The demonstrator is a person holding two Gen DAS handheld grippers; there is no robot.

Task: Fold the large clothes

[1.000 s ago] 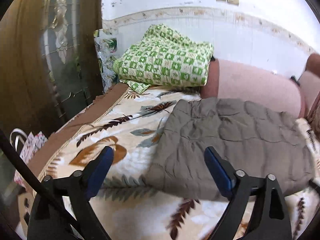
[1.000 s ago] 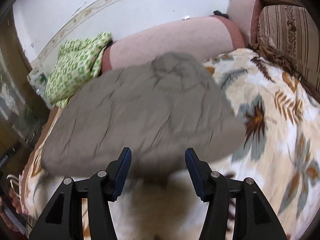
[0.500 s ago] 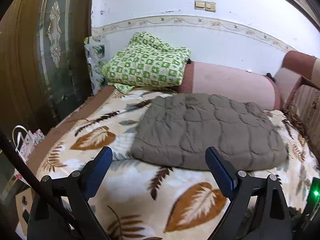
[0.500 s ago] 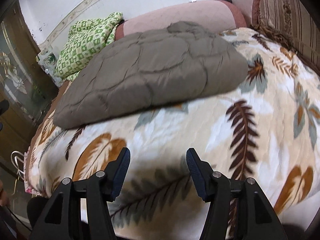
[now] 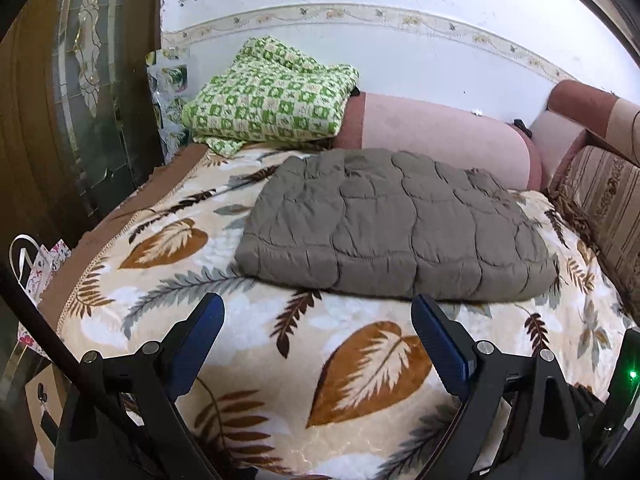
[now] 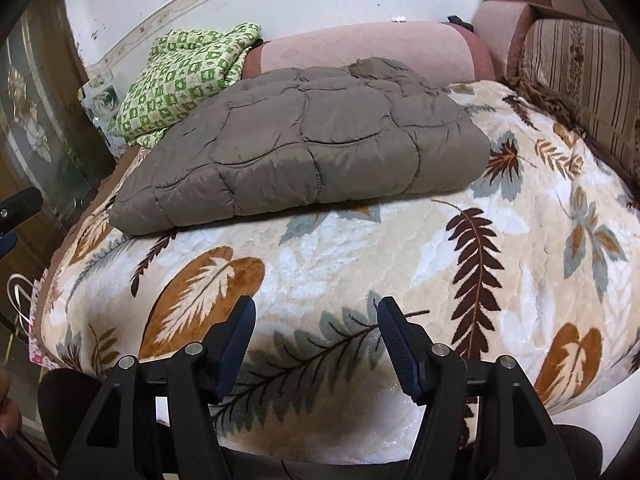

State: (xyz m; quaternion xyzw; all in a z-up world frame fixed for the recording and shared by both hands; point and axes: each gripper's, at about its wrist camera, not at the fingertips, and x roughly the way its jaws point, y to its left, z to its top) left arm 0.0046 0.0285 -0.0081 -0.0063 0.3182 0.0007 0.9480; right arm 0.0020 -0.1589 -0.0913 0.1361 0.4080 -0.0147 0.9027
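A grey-brown quilted jacket (image 5: 392, 224) (image 6: 304, 148) lies folded into a flat rectangle on the far half of the leaf-patterned blanket (image 5: 352, 368) (image 6: 328, 264) covering the bed. My left gripper (image 5: 318, 318) hovers over the blanket's near part, short of the jacket, jaws wide apart with nothing between them. My right gripper (image 6: 316, 312) is also back from the jacket, above the blanket's front edge; its jaws are opening and hold nothing.
A green-and-white checked blanket (image 5: 272, 100) (image 6: 180, 76) sits folded at the back left against a pink bolster (image 5: 440, 136) (image 6: 360, 48). A striped cushion (image 5: 604, 196) (image 6: 576, 64) lines the right side. A glass-panelled door (image 5: 88, 92) and a bag (image 5: 40, 264) stand left of the bed.
Both grippers have pulled back from the jacket toward the bed's front edge. The jacket now lies farther away and whole in view, and the right jaws stand slightly wider.
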